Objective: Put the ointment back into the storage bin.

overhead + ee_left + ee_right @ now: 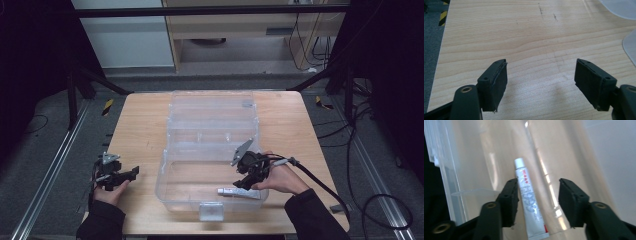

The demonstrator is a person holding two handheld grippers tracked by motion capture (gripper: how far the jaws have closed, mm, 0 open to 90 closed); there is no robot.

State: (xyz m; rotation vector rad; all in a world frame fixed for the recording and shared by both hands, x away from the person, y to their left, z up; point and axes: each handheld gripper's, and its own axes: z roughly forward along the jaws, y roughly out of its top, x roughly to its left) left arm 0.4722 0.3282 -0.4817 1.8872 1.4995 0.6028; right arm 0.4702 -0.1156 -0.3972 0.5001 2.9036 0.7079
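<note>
With the tube (530,202) lying flat on the floor of the clear box (172,155), near its front right corner, this looks like the release step of putting it away. Right gripper (243,184) hovers just above it, jaws spread, and in the right gripper view the tube lies between them, close by the left jaw but unpinched. Tube's long axis runs along the box's front wall in the high view; the white cap (519,162) points away from the right gripper, the crimped end with its red mark sits nearest the camera. Left gripper (540,85) waits over bare bench (499,37) to the left of the box, jaws wide apart, nothing between them. By my reading, the next move calls for lifting the right gripper straight up and clear of the box wall without nudging the tube, then perhaps seeing to the lid (212,107), which stands open behind.
</note>
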